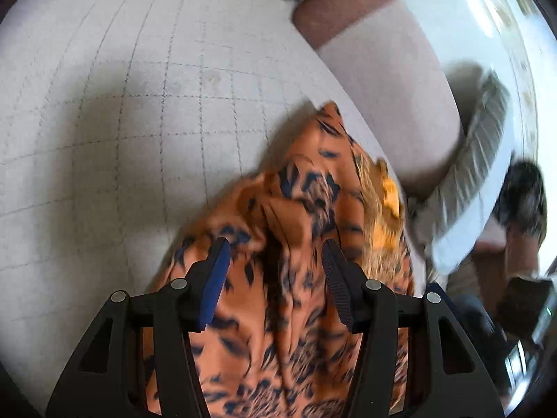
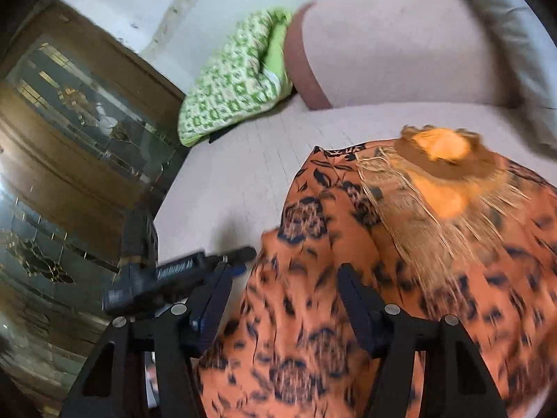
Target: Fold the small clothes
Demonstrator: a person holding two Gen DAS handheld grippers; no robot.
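An orange garment (image 1: 296,209) with a dark floral print lies bunched on a pale checked sheet (image 1: 139,122). My left gripper (image 1: 276,261) hovers right over it, jaws apart, with a raised fold of the cloth between the pads but not pinched. In the right wrist view the same garment (image 2: 348,244) spreads wide, its neckline (image 2: 442,146) yellow-lined with gold fringe. My right gripper (image 2: 283,271) stands open above the garment's near left part, nothing pressed between its fingers. Both views are motion-blurred.
A pale pink pillow with a brown band (image 2: 400,52) and a green patterned cushion (image 2: 229,80) lie at the sheet's far end. A wooden glass-fronted cabinet (image 2: 69,122) stands to the left. A blurred black device (image 2: 174,275) sits by the garment's left edge. Grey striped cloth (image 1: 480,132) hangs right.
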